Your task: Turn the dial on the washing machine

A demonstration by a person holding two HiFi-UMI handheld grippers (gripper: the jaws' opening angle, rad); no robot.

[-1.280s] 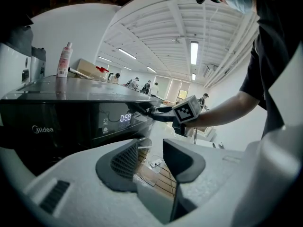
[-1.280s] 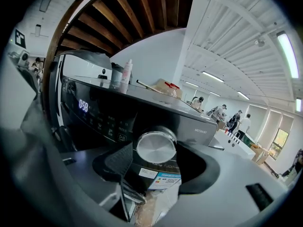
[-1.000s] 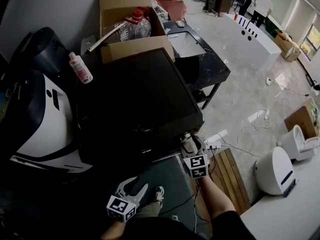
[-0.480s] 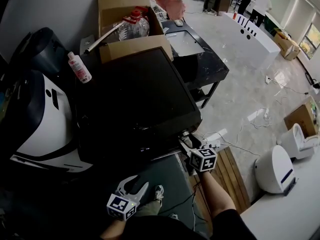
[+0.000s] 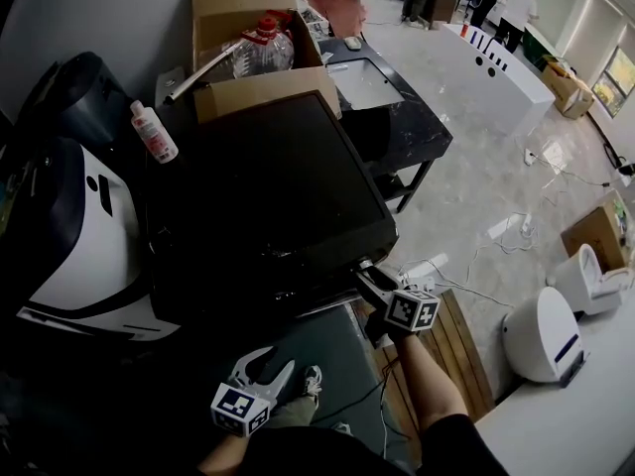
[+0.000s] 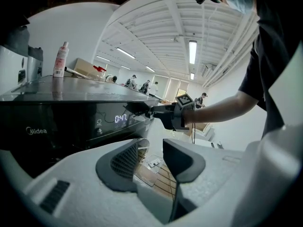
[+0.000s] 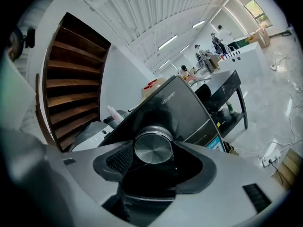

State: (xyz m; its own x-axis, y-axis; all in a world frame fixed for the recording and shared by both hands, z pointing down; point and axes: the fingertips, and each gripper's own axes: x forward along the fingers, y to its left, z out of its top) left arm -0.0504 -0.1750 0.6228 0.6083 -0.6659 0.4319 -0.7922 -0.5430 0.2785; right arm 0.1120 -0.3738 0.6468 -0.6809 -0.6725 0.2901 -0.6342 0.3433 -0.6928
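Dial (image 7: 153, 148) is sitting on the front control panel of the black washing machine (image 5: 268, 196), at the panel's right end, close to the machine's front right corner. Its round brushed-metal face is looking straight out of the panel toward the right gripper's camera, so its axis is running out from the front of the machine along the line of the jaws.

Right gripper (image 5: 364, 276) is reaching in level at that corner. In the right gripper view its two jaws are bracketing the dial, one pad on each side of the rim, and are clamping it. The marker cube on this gripper is sitting rolled to one side in the head view.

Left gripper (image 6: 150, 152) is hanging low in front of the machine, well apart from the panel, jaws spread with nothing between them. Its view is showing the lit display (image 6: 120, 118) on the panel, with the right gripper just beyond it.

Pink-capped bottle (image 5: 154, 132) is standing near the back left of the machine's top. Cardboard box (image 5: 248, 13) is sitting behind the machine
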